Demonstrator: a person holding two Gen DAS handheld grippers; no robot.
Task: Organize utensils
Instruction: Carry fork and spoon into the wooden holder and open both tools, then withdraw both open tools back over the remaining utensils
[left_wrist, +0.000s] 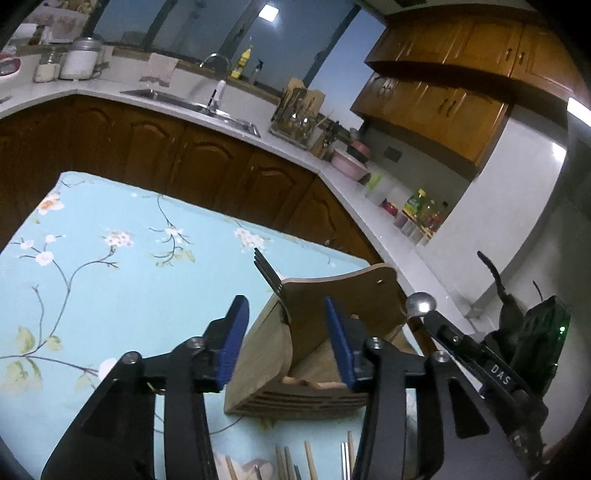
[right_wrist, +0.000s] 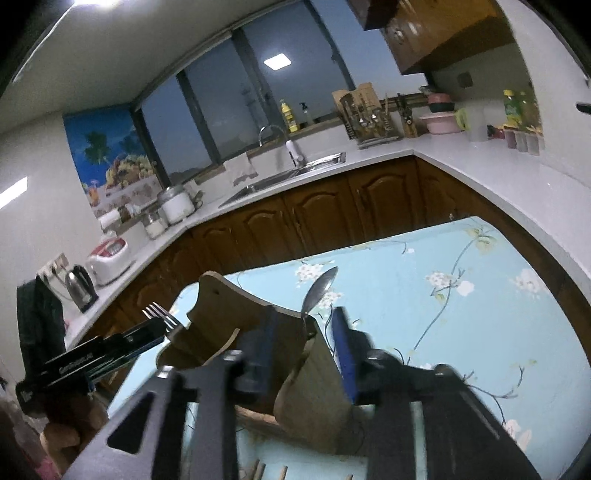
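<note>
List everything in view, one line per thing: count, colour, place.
wooden utensil holder: one, light brown, on the floral cloth, near both claws
fork: one, dark metal, tines up, standing in the holder
spoon: one, silver, bowl up, standing in the holder
chopsticks: several, wooden, lying at the near table edge
tablecloth: one, light blue with flowers, covering the table
sink: one, steel, in the white counter
left claw: one, black with blue pads, open
right claw: one, black with blue pads, open
</note>
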